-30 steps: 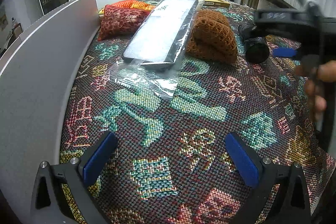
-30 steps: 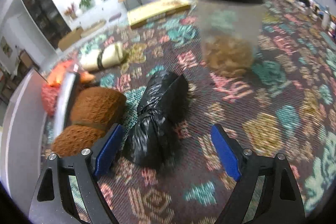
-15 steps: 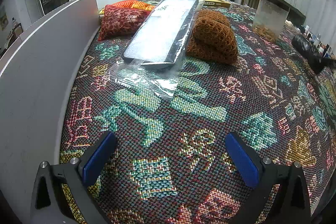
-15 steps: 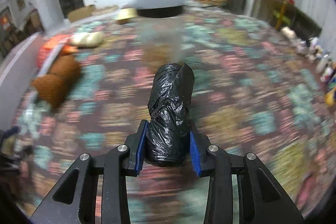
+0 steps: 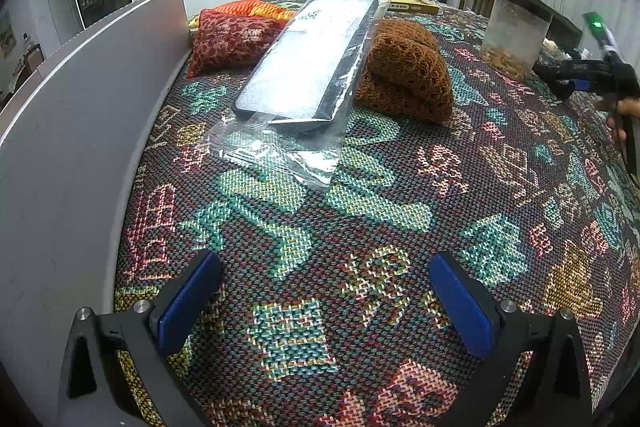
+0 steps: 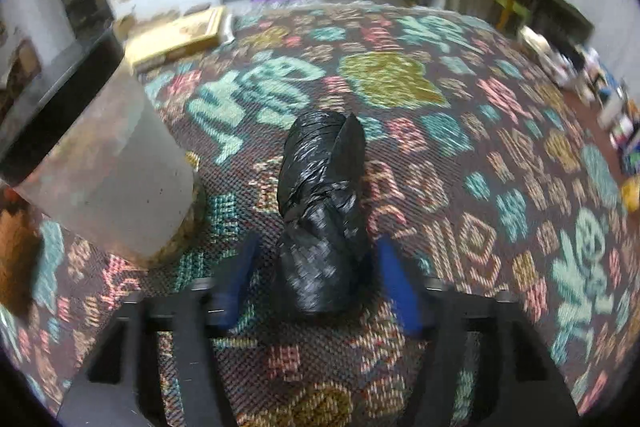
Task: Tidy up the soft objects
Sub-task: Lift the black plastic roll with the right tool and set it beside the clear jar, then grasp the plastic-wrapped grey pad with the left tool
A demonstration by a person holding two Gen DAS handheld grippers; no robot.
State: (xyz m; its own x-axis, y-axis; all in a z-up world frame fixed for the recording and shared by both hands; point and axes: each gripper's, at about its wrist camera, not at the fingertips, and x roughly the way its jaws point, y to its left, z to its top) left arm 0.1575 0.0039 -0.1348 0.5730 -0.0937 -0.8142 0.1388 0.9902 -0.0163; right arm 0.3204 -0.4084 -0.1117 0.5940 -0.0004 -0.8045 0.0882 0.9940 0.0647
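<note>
Patterned woven cloth covers the bench in a living room, with a television and an orange chair beyond. The right claw is opening around a black plastic bundle that lies on the cloth between its blue pads, which stand clear of it on both sides; a frosted container with a dark lid stands just to the bundle's left. The left claw hovers spread wide over bare cloth with nothing between its pads. Farther back lie a brown knitted roll, a red patterned cushion and a flat item in clear wrap resting across them.
</note>
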